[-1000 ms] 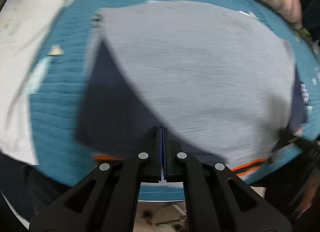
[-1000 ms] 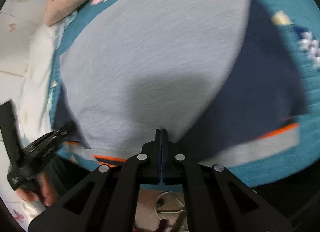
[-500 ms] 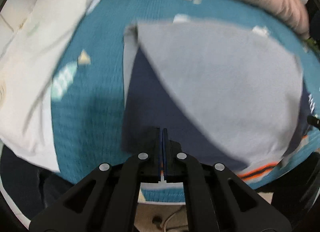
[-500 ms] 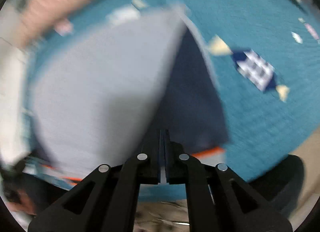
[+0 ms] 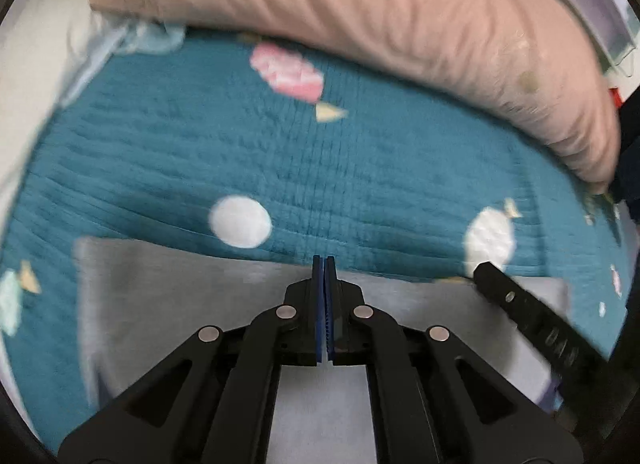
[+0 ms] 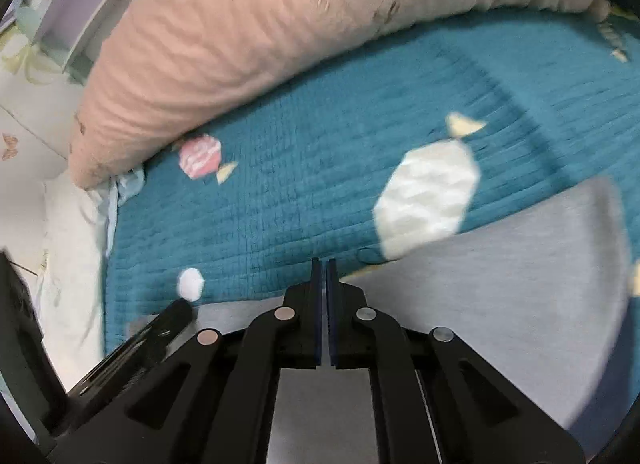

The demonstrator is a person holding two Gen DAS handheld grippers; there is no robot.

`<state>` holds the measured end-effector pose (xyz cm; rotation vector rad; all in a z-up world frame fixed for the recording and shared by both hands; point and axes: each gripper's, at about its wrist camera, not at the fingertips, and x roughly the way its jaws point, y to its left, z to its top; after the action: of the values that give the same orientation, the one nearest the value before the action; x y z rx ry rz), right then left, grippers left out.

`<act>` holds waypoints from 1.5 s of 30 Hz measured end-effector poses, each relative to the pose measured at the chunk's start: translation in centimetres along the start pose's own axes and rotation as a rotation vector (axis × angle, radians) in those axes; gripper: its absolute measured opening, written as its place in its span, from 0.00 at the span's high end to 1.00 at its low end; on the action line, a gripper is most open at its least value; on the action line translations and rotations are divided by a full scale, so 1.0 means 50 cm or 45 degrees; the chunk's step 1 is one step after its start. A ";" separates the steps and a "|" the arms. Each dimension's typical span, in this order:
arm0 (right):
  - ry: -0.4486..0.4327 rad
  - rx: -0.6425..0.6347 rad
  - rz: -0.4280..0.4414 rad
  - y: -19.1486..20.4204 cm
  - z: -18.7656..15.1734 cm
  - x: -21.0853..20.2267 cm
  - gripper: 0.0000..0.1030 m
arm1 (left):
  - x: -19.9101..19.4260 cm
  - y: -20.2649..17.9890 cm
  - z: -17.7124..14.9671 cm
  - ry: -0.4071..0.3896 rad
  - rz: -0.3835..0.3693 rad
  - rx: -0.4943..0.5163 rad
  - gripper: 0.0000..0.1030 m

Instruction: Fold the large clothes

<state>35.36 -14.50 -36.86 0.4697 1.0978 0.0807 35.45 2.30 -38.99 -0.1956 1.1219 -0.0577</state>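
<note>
the grey garment (image 5: 168,304) lies flat on the teal quilt (image 5: 180,151), spread beneath and to both sides of the fingers, its far edge just short of the fingertips. the left gripper (image 5: 324,264) has its jaws pressed together with no cloth seen between them. the right gripper (image 6: 324,266) is likewise closed, its jaws having just blinked apart and come together again, nothing between them. beyond the fingertips, a pink pillow (image 5: 400,15) rests along the quilt's far side.

Two hand-held grippers (image 5: 324,264) (image 6: 324,266), one grey garment (image 5: 180,276), one teal blanket (image 5: 240,151), one pink pillow (image 5: 360,7).
</note>
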 end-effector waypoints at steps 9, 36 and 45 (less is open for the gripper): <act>-0.127 -0.398 0.033 -0.052 -0.060 0.006 1.00 | 0.009 0.082 -0.062 -0.221 0.015 0.066 0.98; -0.080 -0.022 -0.119 -0.269 0.015 -0.068 0.94 | -0.036 0.183 -0.030 -0.186 0.058 0.016 0.98; -0.205 -0.068 -0.151 -0.169 -0.040 -0.310 0.17 | -0.198 0.113 -0.060 -0.178 0.129 0.120 0.75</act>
<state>25.03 -25.95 -28.06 0.3561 0.9604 -0.0316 28.16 8.91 -32.47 -0.0572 0.9856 -0.0064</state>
